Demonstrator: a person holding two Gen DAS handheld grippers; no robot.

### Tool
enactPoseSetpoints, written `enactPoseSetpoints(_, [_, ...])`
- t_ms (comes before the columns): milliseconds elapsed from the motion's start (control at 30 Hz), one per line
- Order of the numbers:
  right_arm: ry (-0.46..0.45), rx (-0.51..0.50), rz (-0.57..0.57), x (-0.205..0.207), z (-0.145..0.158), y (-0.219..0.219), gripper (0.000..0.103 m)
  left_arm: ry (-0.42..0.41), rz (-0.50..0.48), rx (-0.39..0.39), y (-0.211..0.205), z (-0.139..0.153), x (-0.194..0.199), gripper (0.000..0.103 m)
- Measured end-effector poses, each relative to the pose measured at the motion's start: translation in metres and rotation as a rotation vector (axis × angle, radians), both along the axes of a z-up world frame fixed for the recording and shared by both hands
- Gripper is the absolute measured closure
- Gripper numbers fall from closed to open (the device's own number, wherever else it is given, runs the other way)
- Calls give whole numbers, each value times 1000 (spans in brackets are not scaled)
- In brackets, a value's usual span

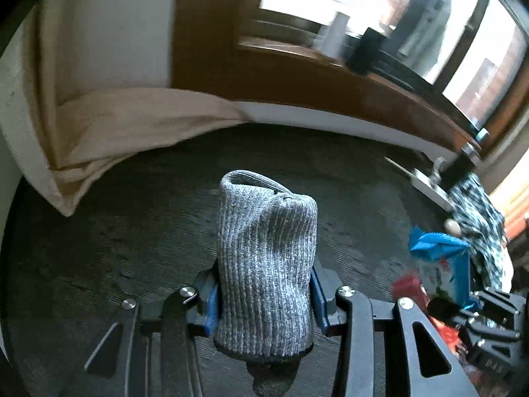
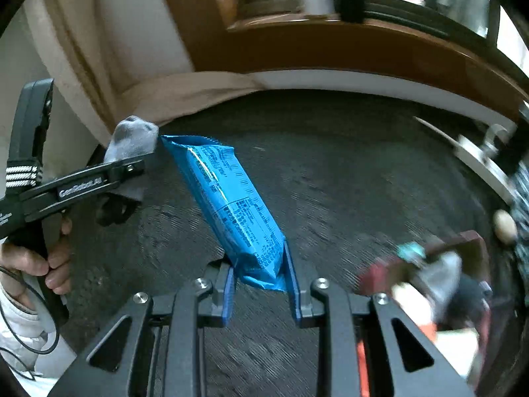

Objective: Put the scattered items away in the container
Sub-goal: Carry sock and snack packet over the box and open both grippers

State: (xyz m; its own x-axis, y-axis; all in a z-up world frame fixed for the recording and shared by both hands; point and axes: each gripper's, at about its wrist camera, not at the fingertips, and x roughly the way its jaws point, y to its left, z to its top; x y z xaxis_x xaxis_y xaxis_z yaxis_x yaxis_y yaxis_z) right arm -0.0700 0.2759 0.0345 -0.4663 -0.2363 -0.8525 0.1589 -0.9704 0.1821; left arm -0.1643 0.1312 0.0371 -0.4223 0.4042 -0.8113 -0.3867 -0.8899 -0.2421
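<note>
My left gripper (image 1: 264,301) is shut on a grey knitted sock (image 1: 266,258), held upright above the dark carpet. It also shows in the right wrist view (image 2: 132,162), at the left, with the sock (image 2: 134,137) sticking up from it. My right gripper (image 2: 261,281) is shut on a blue snack packet (image 2: 228,205), which slants up to the left above the carpet. The packet (image 1: 441,258) also shows at the right in the left wrist view. A dark red container (image 2: 469,248) with several items in it sits at the lower right, blurred.
Dark carpet (image 2: 330,165) covers the floor. A beige curtain (image 1: 125,122) hangs at the left and pools on the floor. A white skirting and a wooden window frame (image 2: 330,49) run along the back. A white power strip (image 2: 479,162) and patterned cloth (image 1: 479,221) lie at the right.
</note>
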Motion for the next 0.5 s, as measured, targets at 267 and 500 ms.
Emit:
enactPoseSetpoints(267, [18, 25, -191, 70, 2, 108, 75, 20, -139, 16, 88, 20, 57, 58])
enactPoseSetpoints(500, [-8, 63, -300, 116, 3, 184, 75, 24, -257, 14, 166, 24, 102, 58])
